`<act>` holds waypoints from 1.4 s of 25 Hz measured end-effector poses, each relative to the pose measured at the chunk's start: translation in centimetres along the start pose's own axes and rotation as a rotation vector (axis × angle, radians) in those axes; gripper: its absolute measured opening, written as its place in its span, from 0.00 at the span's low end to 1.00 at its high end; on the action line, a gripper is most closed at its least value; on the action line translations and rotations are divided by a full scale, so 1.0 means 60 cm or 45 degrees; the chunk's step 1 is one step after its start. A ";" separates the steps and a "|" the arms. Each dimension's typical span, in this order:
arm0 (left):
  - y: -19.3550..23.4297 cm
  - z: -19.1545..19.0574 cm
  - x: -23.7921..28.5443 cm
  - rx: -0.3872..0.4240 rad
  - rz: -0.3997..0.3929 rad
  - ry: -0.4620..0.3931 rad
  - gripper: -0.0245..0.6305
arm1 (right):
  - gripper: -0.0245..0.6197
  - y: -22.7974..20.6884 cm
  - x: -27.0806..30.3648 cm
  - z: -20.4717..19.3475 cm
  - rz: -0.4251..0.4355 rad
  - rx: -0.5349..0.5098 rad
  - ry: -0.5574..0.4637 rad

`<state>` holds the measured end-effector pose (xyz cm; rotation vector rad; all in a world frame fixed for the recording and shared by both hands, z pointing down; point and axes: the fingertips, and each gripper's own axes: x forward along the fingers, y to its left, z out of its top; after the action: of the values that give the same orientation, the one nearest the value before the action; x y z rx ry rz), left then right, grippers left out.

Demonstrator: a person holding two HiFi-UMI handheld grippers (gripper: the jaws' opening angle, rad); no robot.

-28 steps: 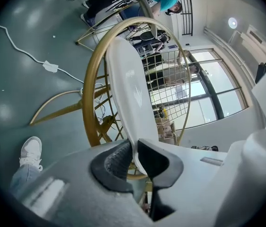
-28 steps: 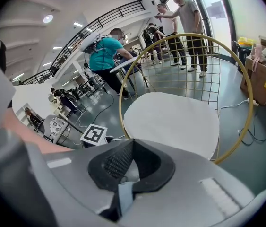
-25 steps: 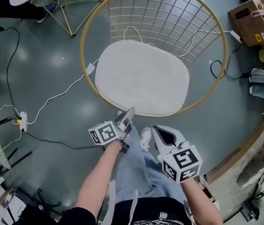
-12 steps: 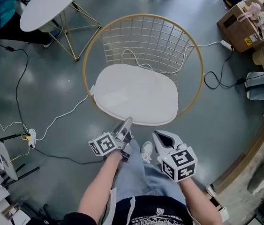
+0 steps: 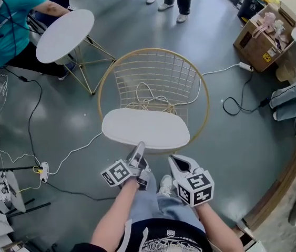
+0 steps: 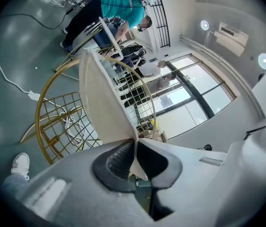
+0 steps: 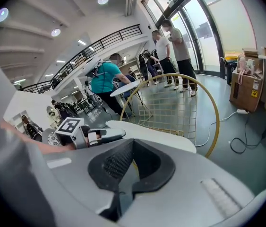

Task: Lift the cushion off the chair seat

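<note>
spanning the chair (image 5: 153, 72) crosswise, seemingly level: cushion (image 5: 145, 128)

Cushion (image 5: 145, 129): off-white cloth, matt and smooth, no sheen. Chair (image 5: 153, 50): thin wire mesh and hoop rim in gold-coloured metal with a light gloss. Floor (image 5: 242, 140): grey, hard, polished, with soft reflections. Left gripper (image 5: 138, 150) and right gripper (image 5: 174, 160): pale grey matt plastic shells, dark ribbed pads (image 6: 117, 159) that look rubbery. Box (image 5: 261, 41): dull brown cardboard.
</note>
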<state>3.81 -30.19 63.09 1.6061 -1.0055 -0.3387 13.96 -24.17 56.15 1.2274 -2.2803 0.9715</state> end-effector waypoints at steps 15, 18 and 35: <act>-0.148 -0.015 -0.129 0.116 0.006 -0.137 0.07 | 0.03 0.037 -0.114 0.032 0.069 0.001 -0.169; -0.177 -0.017 -0.158 0.113 -0.017 -0.179 0.07 | 0.03 0.061 -0.125 0.046 0.093 -0.028 -0.202; -0.267 0.044 -0.285 0.228 -0.196 -0.153 0.07 | 0.03 0.211 -0.142 0.103 0.047 -0.116 -0.370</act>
<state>-1.35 -19.41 42.75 1.8488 -1.0280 -0.4653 8.09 -18.90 41.70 1.3673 -2.5444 0.7318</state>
